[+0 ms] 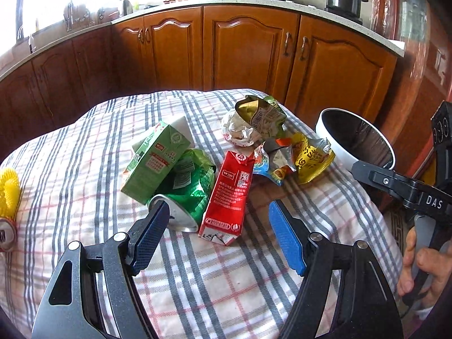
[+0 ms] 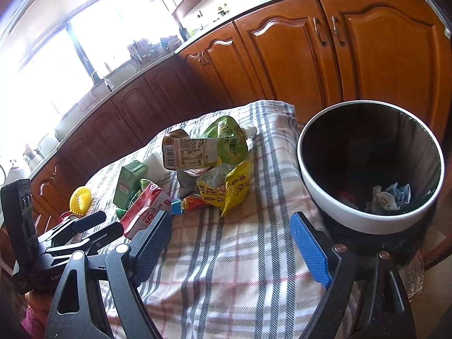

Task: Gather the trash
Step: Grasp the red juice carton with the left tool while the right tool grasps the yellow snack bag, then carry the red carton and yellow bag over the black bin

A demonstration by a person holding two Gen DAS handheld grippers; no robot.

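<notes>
Trash lies on a checked cloth (image 1: 84,152): a green carton (image 1: 154,161), a crushed green can (image 1: 189,192), a red carton (image 1: 230,192), a crumpled white paper (image 1: 238,132), a green-gold pouch (image 1: 262,114) and a yellow wrapper (image 1: 309,158). My left gripper (image 1: 219,220) is open, its fingers on either side of the can and red carton. My right gripper (image 2: 230,234) is open and empty above the cloth, near the yellow wrapper (image 2: 226,189). The white-rimmed bin (image 2: 319,192) stands just right of it, with some trash inside.
A yellow mesh sleeve (image 1: 8,189) and a red can (image 1: 5,234) lie at the cloth's left edge. Wooden kitchen cabinets (image 1: 240,53) run behind the table. The right gripper's body (image 1: 409,192) shows at the right of the left wrist view.
</notes>
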